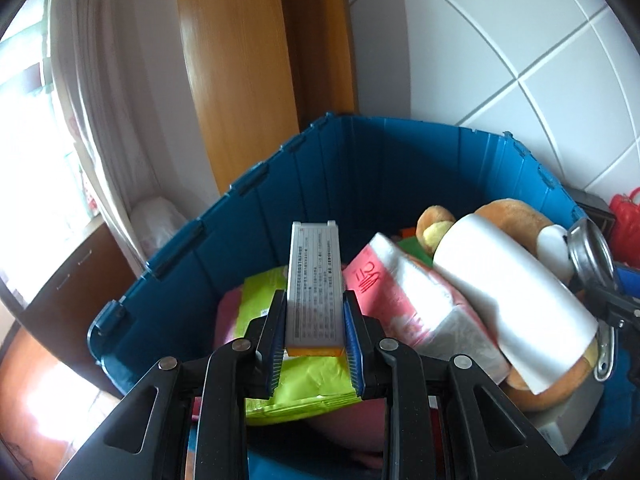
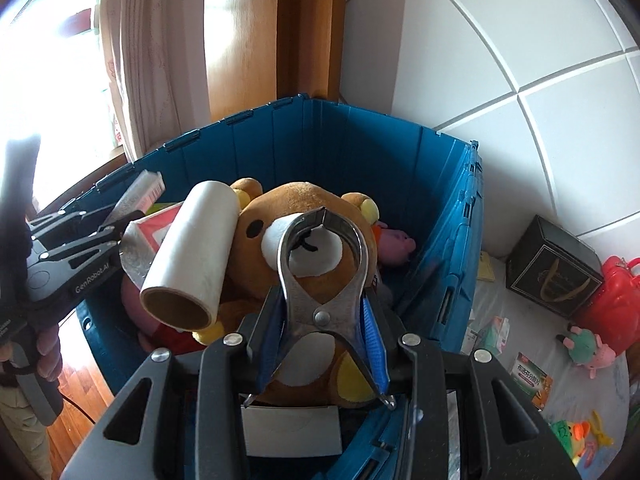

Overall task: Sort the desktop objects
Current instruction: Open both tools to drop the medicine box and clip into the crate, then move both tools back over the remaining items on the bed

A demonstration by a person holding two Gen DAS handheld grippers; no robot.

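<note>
Both claws hang over the open blue crate [image 1: 328, 184], each carrying one item for sorting. The left claw [image 1: 314, 344] is clamped on a flat grey box [image 1: 315, 288] with printed text and an orange end, held lengthwise between the pads above the crate's contents. The right claw [image 2: 320, 332] is clamped on the handles of a large metal clip [image 2: 322, 264], whose curved tips meet in front of the plush bear [image 2: 304, 216]. In the right wrist view the left claw appears at the crate's left edge, gripped by a person's hand [image 2: 44, 352].

Sorted so far, as judged from the crate: the plush bear, a white paper roll [image 2: 192, 248] lying across it, a pink-and-white tissue pack [image 1: 404, 300], a lime-green packet [image 1: 296, 384] and a small pink plush toy [image 2: 394, 244] at the rear.

Remaining: the two held items are not yet released. On the white surface [image 2: 516, 340] right of the crate there lie a green-and-pink plush toy [image 2: 588, 346], an orange-and-green carton [image 2: 532, 380], a dark box [image 2: 554, 268] and a red bag [image 2: 618, 304]; which of these belong to the sort cannot be told.
</note>
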